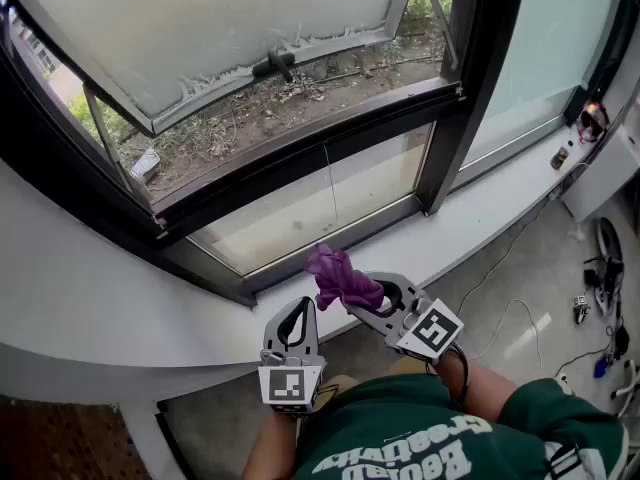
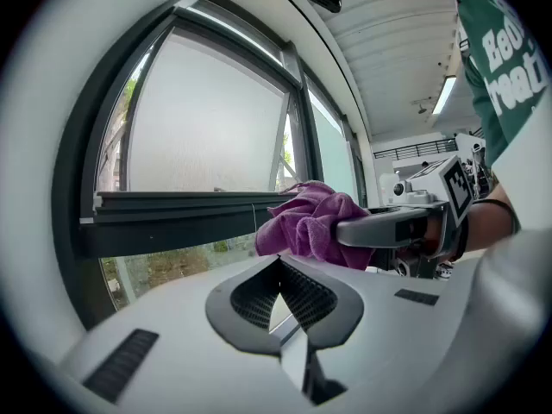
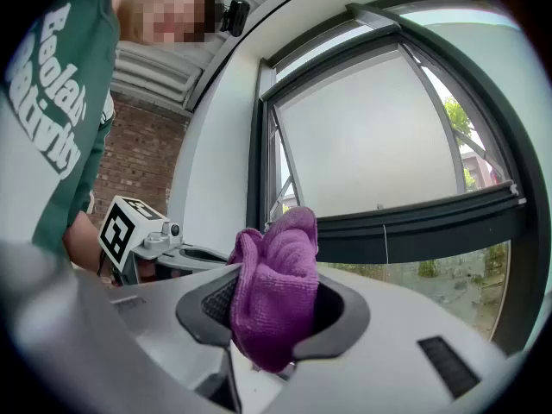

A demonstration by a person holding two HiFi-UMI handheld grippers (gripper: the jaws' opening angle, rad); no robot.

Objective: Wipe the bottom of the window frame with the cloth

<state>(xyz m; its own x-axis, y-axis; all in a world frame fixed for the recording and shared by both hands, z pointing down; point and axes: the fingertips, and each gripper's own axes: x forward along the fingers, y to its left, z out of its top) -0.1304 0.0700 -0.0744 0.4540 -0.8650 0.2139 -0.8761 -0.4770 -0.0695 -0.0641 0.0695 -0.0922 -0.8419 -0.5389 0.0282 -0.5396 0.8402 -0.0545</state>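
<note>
The right gripper (image 1: 352, 294) is clamped on the purple cloth (image 1: 340, 278). In the right gripper view the cloth (image 3: 278, 293) fills the gap between the dark pads and bunches up above the jaw tips. The left gripper (image 1: 298, 313) sits just beside it at 8 o'clock. Its jaws are closed tip to tip with nothing between them, which the left gripper view shows plainly; there the cloth (image 2: 309, 224) hangs at about 1 o'clock from the left jaws.

The dark bottom rail of the window frame (image 1: 300, 153) lies toward 12 o'clock from the cloth, and the cloth is apart from it. Between them run a fixed lower pane (image 1: 310, 208) and the curved white sill (image 1: 100, 298). The cloth seems to hang over the sill's front edge rather than rest on it, though the steep head view does not settle that.

Above the rail the sash (image 1: 200, 28) is tilted outward, its black handle (image 1: 275, 65) at 12 o'clock. Bare ground with dry leaves (image 1: 250, 118) shows through the gap. A dark upright mullion (image 1: 470, 88) stands at 2 o'clock. White cables (image 1: 510, 318) trail across the floor at 3 to 4 o'clock. The person's green shirt (image 1: 430, 438) fills the 5 to 6 o'clock edge.
</note>
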